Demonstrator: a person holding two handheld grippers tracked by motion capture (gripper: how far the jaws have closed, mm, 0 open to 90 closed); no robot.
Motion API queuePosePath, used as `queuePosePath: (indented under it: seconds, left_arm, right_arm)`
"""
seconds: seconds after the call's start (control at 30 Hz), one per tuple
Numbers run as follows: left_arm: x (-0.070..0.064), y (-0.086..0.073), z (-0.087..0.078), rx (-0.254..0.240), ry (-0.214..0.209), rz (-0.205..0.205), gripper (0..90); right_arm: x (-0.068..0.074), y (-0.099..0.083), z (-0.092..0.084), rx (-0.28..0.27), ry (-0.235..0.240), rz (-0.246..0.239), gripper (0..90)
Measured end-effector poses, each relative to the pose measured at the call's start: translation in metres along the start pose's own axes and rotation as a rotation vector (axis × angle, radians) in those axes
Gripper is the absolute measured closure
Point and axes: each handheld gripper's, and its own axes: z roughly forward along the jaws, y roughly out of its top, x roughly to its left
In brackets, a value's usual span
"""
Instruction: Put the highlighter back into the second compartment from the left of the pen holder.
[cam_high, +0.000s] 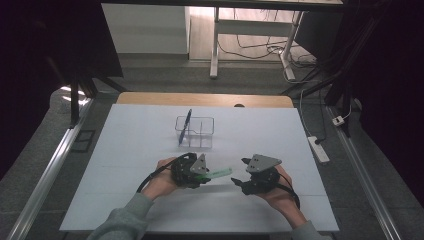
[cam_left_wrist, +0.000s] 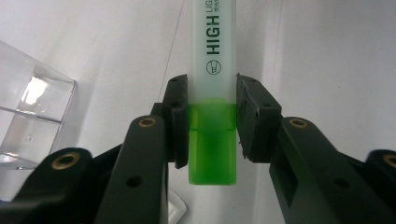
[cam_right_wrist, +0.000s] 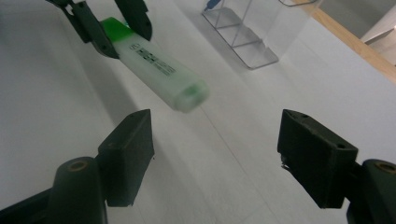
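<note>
Item one: highlighter (cam_left_wrist: 212, 88), green body with a frosted pale cap end printed "HIGH"; I have it clamped in my left hand-held gripper (cam_left_wrist: 212, 123), both pads pressed on its sides near the green end, the pale end sticking out past the jaws. From the high view the left hand-held gripper (cam_high: 192, 170) sits over the near middle of the bench (cam_high: 140, 145), and the highlighter (cam_high: 218, 173) points level toward my right, held clear of the surface. Item two: right hand-held gripper (cam_high: 245, 179), jaws apart with nothing between them, just beside the highlighter's pale tip and facing it. In the right gripper view the right hand-held gripper (cam_right_wrist: 215, 154) stands wide open, and the highlighter (cam_right_wrist: 159, 70) lies ahead of it, not touching either pad. Item three: clear organiser (cam_high: 196, 131), divided into compartments, standing farther up the bench, well apart from both hands. Item four: blue pen (cam_high: 185, 125), leaning tilted in the organiser's left compartment.
</note>
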Motion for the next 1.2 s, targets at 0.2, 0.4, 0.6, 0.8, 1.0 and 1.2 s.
queuePosePath:
  seconds: [0.2,0.4,0.6,0.8,1.0,1.2]
  left_arm:
    - [-0.001,0.003,0.007,0.025,0.003,-0.005,66.0]
    - [-0.003,0.006,0.012,0.047,-0.004,0.000,66.0]
    - [-0.006,0.008,0.014,0.053,-0.019,0.013,66.0]
    - [-0.008,0.008,0.012,0.040,-0.046,0.025,66.0]
    - [-0.011,0.011,0.014,0.057,-0.063,0.043,65.9]
    - [-0.013,0.012,0.015,0.057,-0.067,0.047,65.9]
  right_arm:
    - [0.004,0.011,0.011,0.010,0.032,-0.038,27.7]
    - [0.010,0.022,0.021,0.044,0.071,-0.102,31.1]
    - [0.016,0.026,0.029,0.083,0.097,-0.157,35.4]
    - [0.021,0.022,0.039,0.165,0.116,-0.236,41.1]
    - [0.025,0.021,0.042,0.209,0.139,-0.281,51.1]
    - [0.029,0.021,0.043,0.223,0.148,-0.305,54.7]
